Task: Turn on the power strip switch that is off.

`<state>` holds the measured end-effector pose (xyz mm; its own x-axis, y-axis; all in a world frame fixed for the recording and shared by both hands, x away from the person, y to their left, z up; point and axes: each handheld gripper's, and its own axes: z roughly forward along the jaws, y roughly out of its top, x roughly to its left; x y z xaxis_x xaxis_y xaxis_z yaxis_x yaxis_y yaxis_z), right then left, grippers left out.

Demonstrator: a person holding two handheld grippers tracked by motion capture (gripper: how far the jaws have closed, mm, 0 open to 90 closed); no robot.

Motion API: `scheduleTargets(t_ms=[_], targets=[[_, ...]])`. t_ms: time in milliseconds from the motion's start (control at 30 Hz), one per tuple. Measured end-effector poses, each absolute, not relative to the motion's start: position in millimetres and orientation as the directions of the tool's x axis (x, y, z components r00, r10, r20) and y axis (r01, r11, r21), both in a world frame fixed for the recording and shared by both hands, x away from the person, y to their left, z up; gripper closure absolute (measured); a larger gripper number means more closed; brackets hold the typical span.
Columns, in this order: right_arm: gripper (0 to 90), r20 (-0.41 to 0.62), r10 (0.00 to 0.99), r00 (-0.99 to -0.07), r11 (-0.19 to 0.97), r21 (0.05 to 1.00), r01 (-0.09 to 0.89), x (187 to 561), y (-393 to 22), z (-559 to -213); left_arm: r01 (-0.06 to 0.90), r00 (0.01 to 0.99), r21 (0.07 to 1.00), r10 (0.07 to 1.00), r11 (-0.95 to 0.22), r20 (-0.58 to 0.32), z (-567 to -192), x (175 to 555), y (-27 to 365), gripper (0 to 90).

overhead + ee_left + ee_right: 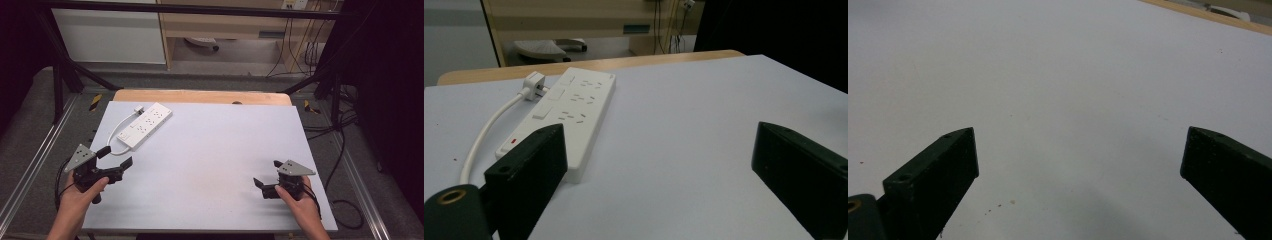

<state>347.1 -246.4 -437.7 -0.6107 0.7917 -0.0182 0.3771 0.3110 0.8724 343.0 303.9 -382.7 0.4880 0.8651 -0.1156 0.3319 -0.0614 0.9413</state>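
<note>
While both hands hold their tools low at the near edge of the bench [210, 160], a white power strip [145, 125] lies flat at the far left corner, its white cable [114, 135] looping along its left side to a plug [139, 108] beside its far end. Just short of the strip's near end, the left gripper [116, 156] has its jaws spread wide with nothing between them. At the near right, well apart from the strip, the right gripper [267, 174] is likewise spread and empty over bare surface.
</note>
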Motion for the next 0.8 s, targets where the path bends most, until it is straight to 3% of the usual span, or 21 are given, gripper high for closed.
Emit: scheduleTargets(t_ms=[333,800], targets=[[2.6,0.03,0.799,-0.601,0.251,0.891,0.378,349.6,-250.4,-435.3,0.324,0.515,0.941,0.852,-0.094,-0.092,-374.3,352.8,290.1,7.7],[2.7,0.021,0.787,-0.616,0.271,0.886,0.376,351.6,-245.4,-436.2,0.332,0.525,0.931,0.85,-0.153,-0.047,-362.7,375.2,278.5,7.3]])
